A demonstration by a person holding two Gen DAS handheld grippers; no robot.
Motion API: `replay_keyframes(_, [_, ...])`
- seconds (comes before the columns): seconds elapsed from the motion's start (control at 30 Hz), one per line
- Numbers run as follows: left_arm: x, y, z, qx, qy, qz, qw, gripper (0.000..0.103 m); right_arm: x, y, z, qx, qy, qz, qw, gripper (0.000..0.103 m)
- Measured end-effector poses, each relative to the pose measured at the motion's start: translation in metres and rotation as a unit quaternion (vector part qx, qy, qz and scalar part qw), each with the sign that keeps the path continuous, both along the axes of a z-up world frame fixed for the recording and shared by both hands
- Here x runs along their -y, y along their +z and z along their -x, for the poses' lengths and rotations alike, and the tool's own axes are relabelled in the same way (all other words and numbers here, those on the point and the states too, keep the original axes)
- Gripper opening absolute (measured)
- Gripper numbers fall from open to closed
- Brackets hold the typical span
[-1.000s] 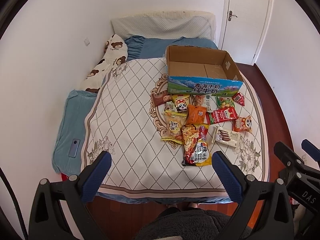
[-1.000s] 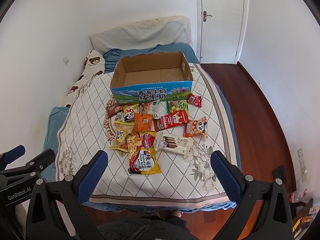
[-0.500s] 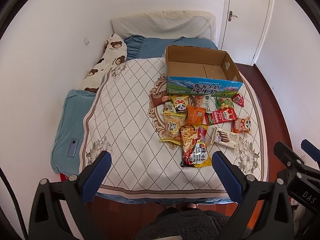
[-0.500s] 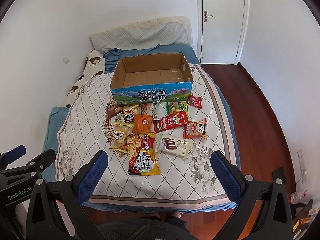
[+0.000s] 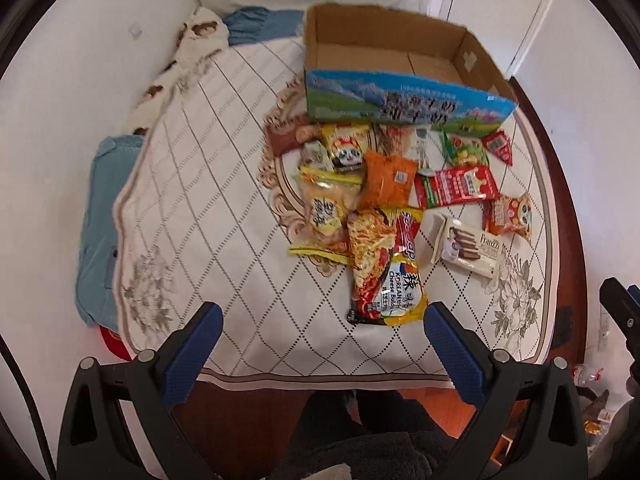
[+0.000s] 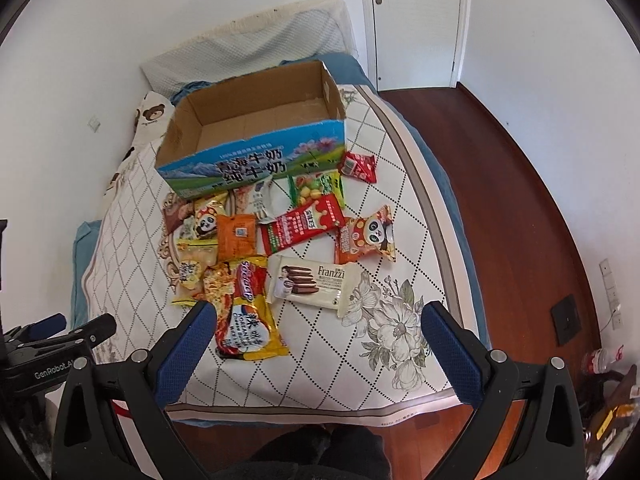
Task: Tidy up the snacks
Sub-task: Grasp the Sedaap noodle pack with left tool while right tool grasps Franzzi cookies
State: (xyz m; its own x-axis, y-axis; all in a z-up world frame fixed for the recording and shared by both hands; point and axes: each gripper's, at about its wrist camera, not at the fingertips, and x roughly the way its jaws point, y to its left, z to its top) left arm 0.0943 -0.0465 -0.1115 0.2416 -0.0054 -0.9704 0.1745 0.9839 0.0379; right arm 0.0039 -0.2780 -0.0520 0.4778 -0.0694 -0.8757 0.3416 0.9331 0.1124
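Grippers first, at the bottom of each frame: our left gripper [image 5: 320, 316] holds its blue fingers [image 5: 191, 354] wide apart with nothing between them, and our right gripper [image 6: 314, 314] is spread just as wide and also bare. Both hang above the near edge of the bed [image 6: 280, 392], apart from every snack.

Just past the fingers, low in the centre of both frames, we see the noodle pack [image 5: 386, 268] lying flat, yellow and red, its far end overlapping the other packets. To its right lies the white wafer pack [image 6: 316, 282], clear of it. On the noodle pack's left is a clear yellow bag [image 5: 324, 212].

Further up, in mid-frame, we find an orange packet [image 5: 390, 180], a long red packet [image 6: 302, 226] slanting beside it, and a panda packet [image 6: 366, 236] at the right. Beyond these, a second panda bag [image 5: 346, 148], a brown packet [image 5: 288, 134] and a green bag [image 6: 316, 188] lie against the box front, with a small red packet [image 6: 358, 166] near its right corner.

The cardboard box [image 6: 248, 164] stands open in the upper centre, nothing inside. Behind it we see pillows [image 6: 248, 48], and a door [image 6: 414, 20] at the upper right.
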Motion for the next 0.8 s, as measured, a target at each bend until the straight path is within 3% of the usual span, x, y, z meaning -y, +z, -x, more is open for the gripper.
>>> replay_keyframes(0.1, [0.021, -0.053, -0.023, -0.061, -0.012, 0.025, 0.9977, 0.103, 0.02, -0.038, -0.022, -0.025, 0.017, 0.003, 1.0, 0.102])
replay_keyframes(0.23, [0.051, -0.116, -0.045, -0.12, -0.026, 0.045, 0.9915, 0.097, 0.029, -0.086, -0.058, -0.077, 0.082, 0.012, 0.994, 0.099])
replay_keyframes(0.4, [0.082, -0.181, -0.062, -0.181, -0.028, 0.055, 0.9816, 0.095, 0.021, -0.128, -0.092, -0.123, 0.193, 0.053, 0.972, 0.099])
replay_keyframes(0.47, [0.085, -0.19, -0.063, -0.163, -0.021, 0.042, 0.9855, 0.09, 0.013, -0.139, -0.104, -0.135, 0.238, 0.066, 0.96, 0.099])
replay_keyframes(0.5, [0.085, -0.191, -0.062, -0.149, -0.02, 0.033, 0.9881, 0.078, 0.009, -0.145, -0.109, -0.141, 0.263, 0.078, 0.951, 0.099])
replay_keyframes(0.53, [0.084, -0.191, -0.06, -0.14, -0.016, 0.026, 0.9896, 0.075, 0.004, -0.15, -0.113, -0.15, 0.284, 0.086, 0.943, 0.099])
replay_keyframes(0.63, [0.074, -0.184, -0.046, -0.119, -0.002, 0.042, 0.992, 0.072, -0.006, -0.166, -0.126, -0.175, 0.341, 0.105, 0.918, 0.099])
replay_keyframes(0.8, [0.059, -0.187, -0.014, -0.118, 0.029, 0.034, 0.992, 0.071, -0.017, -0.198, -0.146, -0.217, 0.408, 0.085, 0.883, 0.099])
